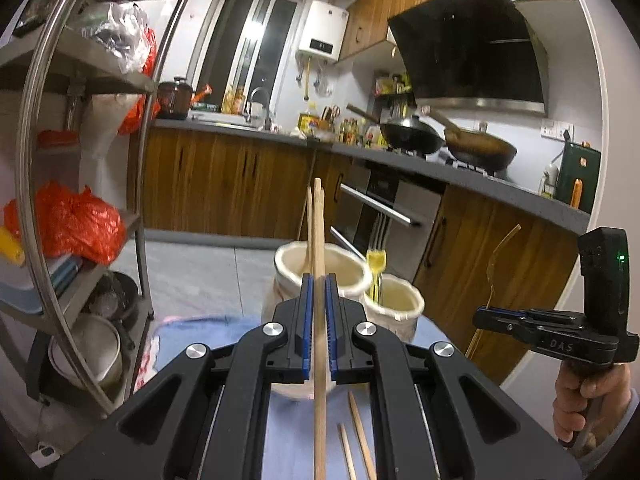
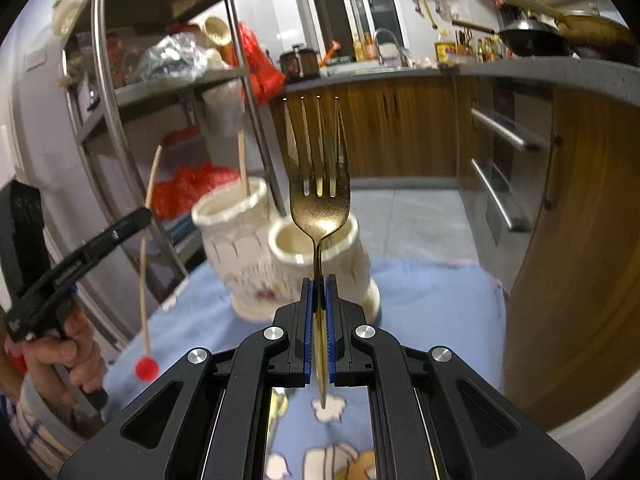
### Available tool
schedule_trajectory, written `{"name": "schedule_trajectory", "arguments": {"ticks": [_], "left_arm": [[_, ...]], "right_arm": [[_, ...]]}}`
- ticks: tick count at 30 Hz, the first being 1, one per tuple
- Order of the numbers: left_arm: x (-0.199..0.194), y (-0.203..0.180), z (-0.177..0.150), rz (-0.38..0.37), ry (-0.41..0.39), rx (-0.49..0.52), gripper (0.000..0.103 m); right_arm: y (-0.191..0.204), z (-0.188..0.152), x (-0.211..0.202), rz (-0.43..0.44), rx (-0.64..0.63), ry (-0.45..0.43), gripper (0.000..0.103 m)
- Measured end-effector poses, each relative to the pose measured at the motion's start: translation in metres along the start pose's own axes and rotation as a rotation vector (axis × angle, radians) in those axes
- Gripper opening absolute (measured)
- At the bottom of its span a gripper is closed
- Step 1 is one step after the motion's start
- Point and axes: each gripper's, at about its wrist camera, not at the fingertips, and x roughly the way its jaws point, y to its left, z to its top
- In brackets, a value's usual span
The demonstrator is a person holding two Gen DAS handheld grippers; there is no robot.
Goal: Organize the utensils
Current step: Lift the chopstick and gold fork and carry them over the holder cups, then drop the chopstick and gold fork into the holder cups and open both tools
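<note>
My left gripper (image 1: 319, 280) is shut on a wooden chopstick (image 1: 318, 240) and holds it upright above the table, in front of the larger white ceramic holder (image 1: 288, 276). That holder has a chopstick (image 2: 243, 168) in it. The smaller white holder (image 1: 400, 304) holds a gold utensil (image 1: 376, 268). My right gripper (image 2: 319, 280) is shut on a gold fork (image 2: 318, 184), tines up, in front of the smaller holder (image 2: 344, 264). It also shows in the left wrist view (image 1: 486, 314). Two loose chopsticks (image 1: 360, 436) lie on the blue cloth (image 1: 208, 332).
A metal shelf rack (image 1: 140, 216) with red bags stands at the left. Wooden kitchen cabinets (image 1: 224, 184) and an oven (image 1: 380, 208) lie beyond the table. A red ball-ended thing (image 2: 146, 369) lies on the cloth (image 2: 432, 304) by the left gripper (image 2: 136, 216).
</note>
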Motion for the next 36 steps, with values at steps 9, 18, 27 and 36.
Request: {"name": "schedule_trajectory", "arguments": {"ticks": [9,18,27,36], "left_arm": [[0.02,0.004,0.043,-0.019,-0.096,-0.028,0.006],[0.031,0.013,0.072,-0.009,-0.22,-0.1,0.006],[0.047,0.005,0.085,0.051,-0.346,-0.095,0.006],[0.077,-0.001,0.067,0.057,-0.325,-0.061,0.006]], "right_arm": [[0.009,0.042,-0.004,0.07,-0.015,-0.127,0.007],[0.004,0.07,-0.004,0.099,0.019,-0.216,0.007],[-0.001,0.078,0.004,0.065,0.05,-0.269,0.007],[0.001,0.072,0.021,-0.007,0.024,-0.252,0.007]]}}
